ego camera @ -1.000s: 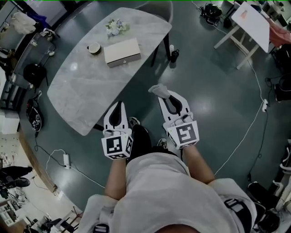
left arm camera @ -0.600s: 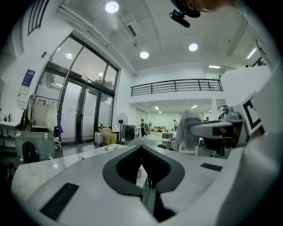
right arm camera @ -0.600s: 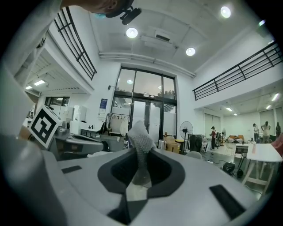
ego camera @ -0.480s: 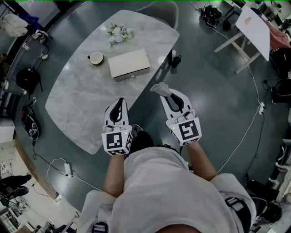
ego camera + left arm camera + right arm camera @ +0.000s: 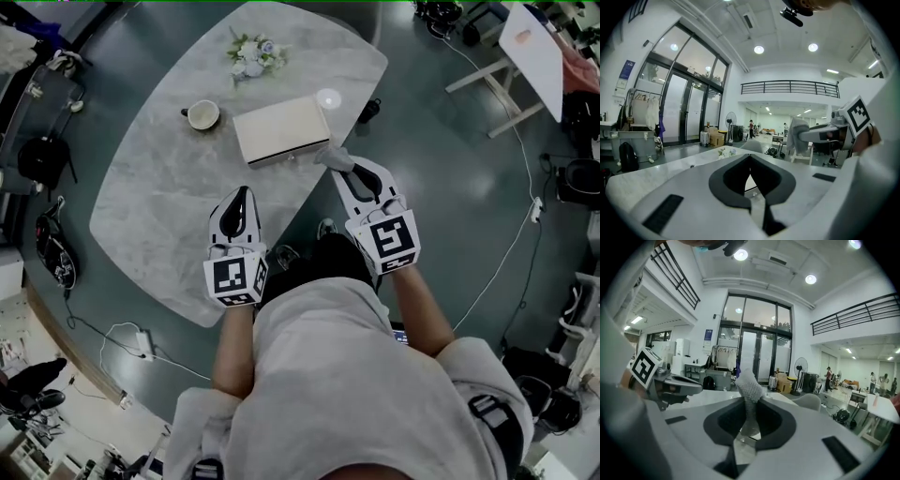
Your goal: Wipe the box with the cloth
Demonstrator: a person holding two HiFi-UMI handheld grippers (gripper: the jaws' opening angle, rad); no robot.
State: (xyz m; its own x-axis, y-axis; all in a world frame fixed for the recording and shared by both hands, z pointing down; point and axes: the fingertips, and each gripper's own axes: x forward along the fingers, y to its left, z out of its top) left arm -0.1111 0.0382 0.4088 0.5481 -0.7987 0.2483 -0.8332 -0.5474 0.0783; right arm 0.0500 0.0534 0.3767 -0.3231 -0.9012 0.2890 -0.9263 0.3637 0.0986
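Note:
A flat beige box point(image 5: 281, 129) lies on the marble table point(image 5: 159, 197), in the head view's upper middle. My right gripper point(image 5: 345, 169) is shut on a grey knitted cloth point(image 5: 333, 156), which hangs just off the box's near right corner. In the right gripper view the cloth point(image 5: 750, 385) stands up between the jaws. My left gripper point(image 5: 243, 191) hovers over the table a little short of the box's near edge, its jaws shut with nothing between them. The left gripper view shows the box's pale edge point(image 5: 749, 180) beyond the closed tips.
A cup point(image 5: 202, 114) sits left of the box and a small flower bunch point(image 5: 253, 54) lies beyond it. A white folding table point(image 5: 530, 47) stands far right. Cables run over the dark floor point(image 5: 469, 216), and bags point(image 5: 45, 155) sit at the left.
The person has stepped toward the table. Both grippers have come forward; the cloth in the right one now reaches the box's near right corner. The jaws have not changed.

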